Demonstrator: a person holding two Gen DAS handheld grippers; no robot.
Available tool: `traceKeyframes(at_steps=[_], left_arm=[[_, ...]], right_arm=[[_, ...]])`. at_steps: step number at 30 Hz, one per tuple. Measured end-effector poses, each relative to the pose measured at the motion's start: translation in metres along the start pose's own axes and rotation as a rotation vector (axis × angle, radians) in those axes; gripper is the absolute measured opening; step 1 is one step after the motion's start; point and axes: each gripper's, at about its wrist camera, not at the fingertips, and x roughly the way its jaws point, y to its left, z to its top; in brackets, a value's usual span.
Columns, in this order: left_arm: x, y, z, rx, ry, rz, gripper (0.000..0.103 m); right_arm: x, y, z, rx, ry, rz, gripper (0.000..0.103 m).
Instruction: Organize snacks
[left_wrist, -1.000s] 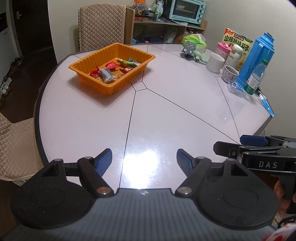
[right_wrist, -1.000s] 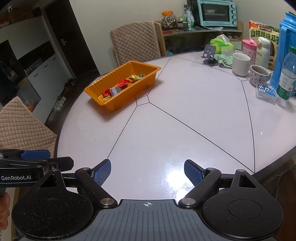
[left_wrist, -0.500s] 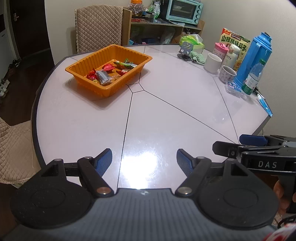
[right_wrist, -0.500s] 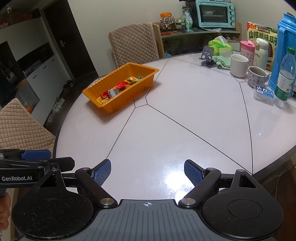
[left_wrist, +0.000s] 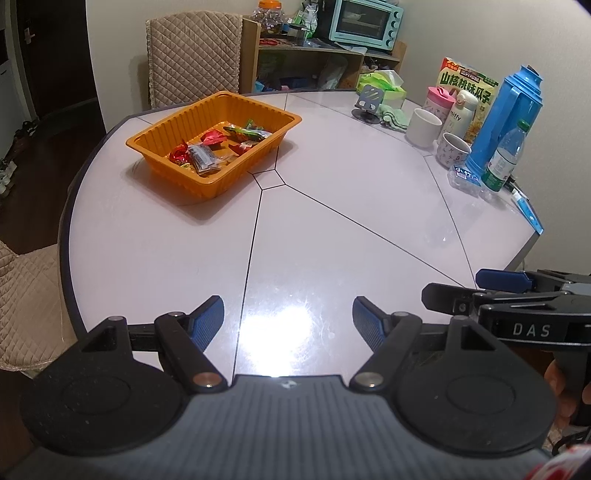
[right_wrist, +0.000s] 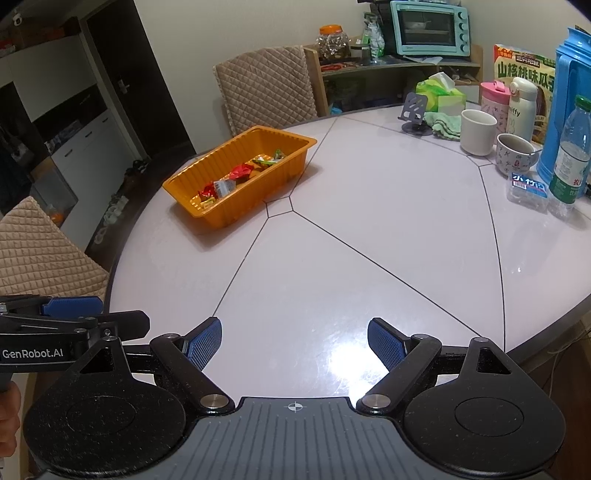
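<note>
An orange tray (left_wrist: 173, 170) stands on the far left of the white table and holds several wrapped snacks (left_wrist: 207, 151). It also shows in the right wrist view (right_wrist: 221, 218) with the snacks (right_wrist: 240, 175) inside. My left gripper (left_wrist: 288, 317) is open and empty, low over the table's near edge, far from the tray. My right gripper (right_wrist: 294, 338) is open and empty, beside the left one. The right gripper shows at the right edge of the left wrist view (left_wrist: 509, 291), and the left gripper at the left edge of the right wrist view (right_wrist: 70, 317).
At the far right of the table stand a white cup (left_wrist: 424, 127), a patterned mug (left_wrist: 452, 149), a blue thermos jug (left_wrist: 506, 122), a water bottle (left_wrist: 504, 158), a snack bag (left_wrist: 469, 88) and a tissue box (left_wrist: 380, 85). Quilted chairs (left_wrist: 192, 55) stand behind and left.
Both grippers have drawn back a little from the table and stay open. The tray looks slightly smaller and farther. Nothing on the table has moved.
</note>
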Motion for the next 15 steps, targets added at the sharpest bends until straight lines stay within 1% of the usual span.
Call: traceKeyframes(at_steps=[15], left_arm=[[0.0025, -0.0014, 0.0036, 0.002, -0.001, -0.002, 0.075]], right_arm=[[0.0029, -0.0028, 0.0043, 0.002, 0.001, 0.0, 0.086]])
